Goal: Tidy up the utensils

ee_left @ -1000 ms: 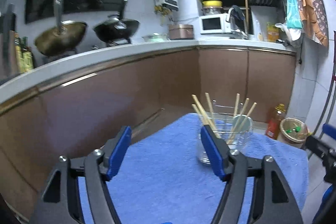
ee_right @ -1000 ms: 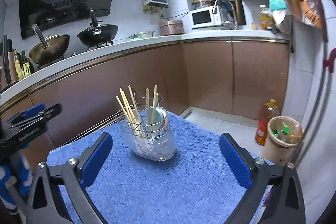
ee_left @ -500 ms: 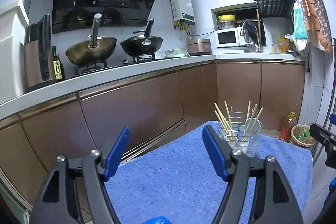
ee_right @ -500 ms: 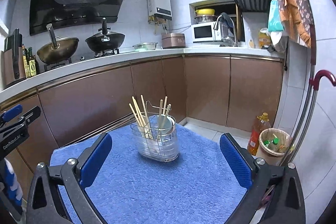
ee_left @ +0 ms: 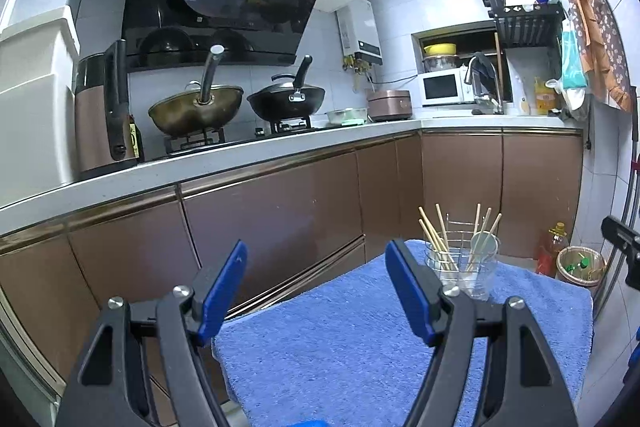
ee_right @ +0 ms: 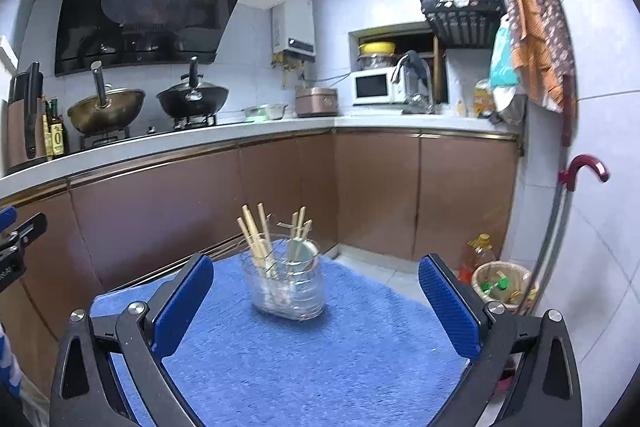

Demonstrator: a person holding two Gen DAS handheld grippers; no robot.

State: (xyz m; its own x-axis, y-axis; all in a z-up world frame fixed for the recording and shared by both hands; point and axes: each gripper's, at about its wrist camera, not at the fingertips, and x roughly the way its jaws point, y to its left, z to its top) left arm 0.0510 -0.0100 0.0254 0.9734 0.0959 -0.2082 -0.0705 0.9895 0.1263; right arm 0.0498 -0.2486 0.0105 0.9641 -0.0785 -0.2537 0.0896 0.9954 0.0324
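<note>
Both our left gripper (ee_left: 316, 291) and right gripper (ee_right: 316, 311) hang open and empty above the blue towel (ee_right: 320, 355), where the holder (ee_right: 286, 287) already contains chopsticks (ee_right: 252, 239), so we judge only withdrawal remains.

A fluffy blue cloth towel (ee_right: 320, 355) covered the table. The holder (ee_right: 287, 285) at frame centre looked like clear plastic inside wire; its chopsticks (ee_right: 254, 239) were pale matt wood. Glossy brown cabinet doors (ee_right: 380, 195) stood behind.
</note>
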